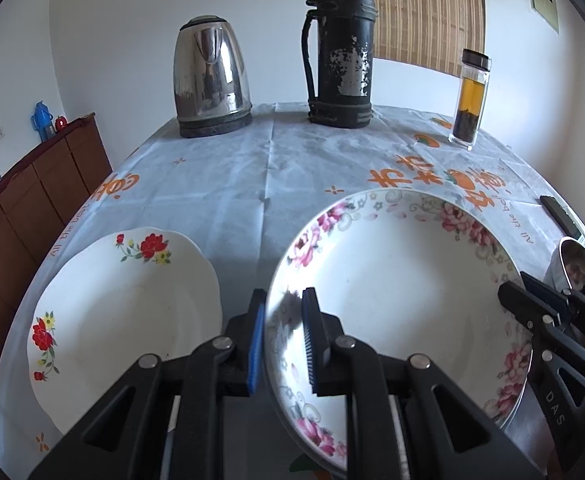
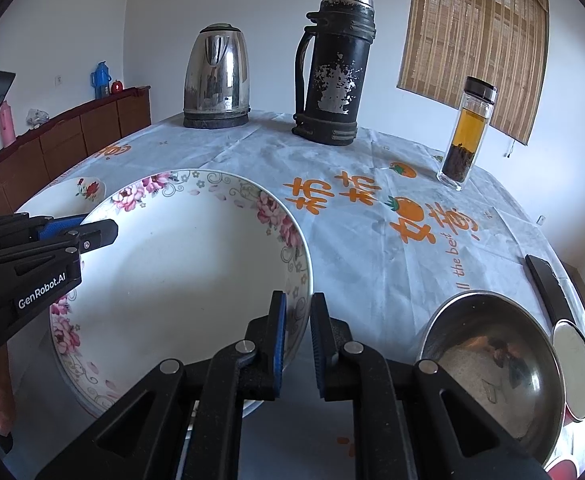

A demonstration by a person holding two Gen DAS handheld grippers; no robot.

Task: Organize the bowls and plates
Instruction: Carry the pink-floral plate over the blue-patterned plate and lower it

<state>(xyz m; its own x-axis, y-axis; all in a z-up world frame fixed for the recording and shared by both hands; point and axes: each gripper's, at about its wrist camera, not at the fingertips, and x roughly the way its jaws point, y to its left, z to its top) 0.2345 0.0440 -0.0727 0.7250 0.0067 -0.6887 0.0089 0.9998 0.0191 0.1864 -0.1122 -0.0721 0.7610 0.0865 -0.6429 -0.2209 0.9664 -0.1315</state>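
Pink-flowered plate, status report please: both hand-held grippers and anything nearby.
Left hand-held gripper and right hand-held gripper both shut on pink-flowered plate, opposite rims. Red-flowered plate alongside left. Steel bowl close right.

Desk [image 1: 220, 184]: covered by a pale cloth with orange print.
Far edge: steel kettle [image 1: 211, 76], worn black flask [image 1: 342, 48], glass tea bottle [image 1: 469, 98].
Near left: red-flowered plate [image 1: 124, 320].
Near right: steel bowl [image 2: 492, 364], dark flat object [image 2: 548, 288] beside it.
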